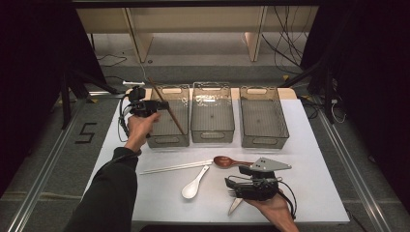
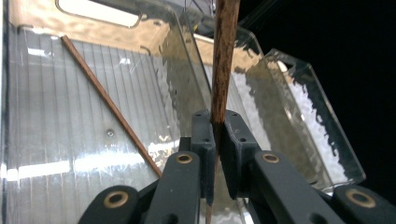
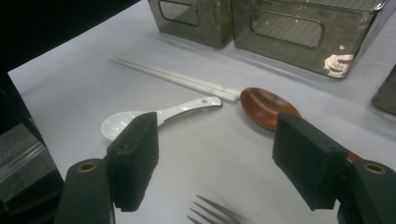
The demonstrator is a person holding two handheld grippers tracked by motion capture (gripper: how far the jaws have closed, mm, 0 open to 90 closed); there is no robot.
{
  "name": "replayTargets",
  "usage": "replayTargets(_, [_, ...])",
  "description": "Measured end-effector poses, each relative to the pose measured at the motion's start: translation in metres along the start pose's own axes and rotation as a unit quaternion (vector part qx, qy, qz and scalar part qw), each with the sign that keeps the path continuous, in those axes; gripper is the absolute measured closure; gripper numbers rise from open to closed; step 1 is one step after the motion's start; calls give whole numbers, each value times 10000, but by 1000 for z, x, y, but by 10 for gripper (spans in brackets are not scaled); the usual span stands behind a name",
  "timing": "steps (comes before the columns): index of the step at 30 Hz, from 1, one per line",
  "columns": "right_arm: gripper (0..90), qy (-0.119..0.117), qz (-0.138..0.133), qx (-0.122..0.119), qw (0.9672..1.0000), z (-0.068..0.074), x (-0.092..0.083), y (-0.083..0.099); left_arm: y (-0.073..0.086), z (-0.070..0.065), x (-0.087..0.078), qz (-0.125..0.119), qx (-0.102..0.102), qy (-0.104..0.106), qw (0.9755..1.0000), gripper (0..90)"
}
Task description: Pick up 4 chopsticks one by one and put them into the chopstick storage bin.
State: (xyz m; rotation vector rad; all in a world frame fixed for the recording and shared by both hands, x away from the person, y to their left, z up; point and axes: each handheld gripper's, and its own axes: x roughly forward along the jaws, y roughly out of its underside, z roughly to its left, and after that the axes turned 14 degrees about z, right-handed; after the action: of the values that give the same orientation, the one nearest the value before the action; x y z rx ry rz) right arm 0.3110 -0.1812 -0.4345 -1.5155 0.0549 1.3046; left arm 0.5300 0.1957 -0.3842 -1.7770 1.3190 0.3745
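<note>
My left gripper (image 1: 163, 104) hovers over the left clear bin (image 1: 167, 140), shut on a brown chopstick (image 1: 177, 122) that slants across the bin. In the left gripper view the black jaws (image 2: 217, 135) pinch that chopstick (image 2: 223, 65), which rises steeply above them. A second brown chopstick (image 2: 109, 102) lies on the ribbed floor of the bin (image 2: 46, 140). My right gripper (image 1: 234, 186) rests low near the table's front edge, open with nothing between its pads (image 3: 215, 158). Fork tines (image 3: 215, 214) lie just below its jaws.
On the white table (image 1: 314, 159) lie a pair of white chopsticks (image 1: 174, 167), a white ceramic spoon (image 1: 193, 186), a brown wooden spoon (image 1: 225, 161) and a fork (image 1: 235, 205). The middle bin (image 1: 212, 136) and the right bin (image 1: 265, 142) stand beside the left one.
</note>
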Motion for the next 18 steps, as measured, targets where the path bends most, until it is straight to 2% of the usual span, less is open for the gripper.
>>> replayTargets(5, [322,-11,15,9,10000,0,0,0,1,0,6,157,2,-54,9999,831])
replayTargets(8, [322,-15,14,8,10000,0,0,0,2,0,9,279,78,-90,9995,822])
replayTargets(12, [322,-23,3,16,10000,-1,0,0,1,0,11,350,70,-203,9992,717])
replayTargets(15, [322,-28,-1,27,10000,-1,0,0,1,-1,11,378,94,-183,9991,615])
replayTargets(17, [322,-27,4,24,10000,-1,0,0,0,-3,10,442,163,-366,9982,558])
replayTargets(18, [322,-29,9,23,10000,-1,0,0,0,-3,10,445,154,-382,9982,543])
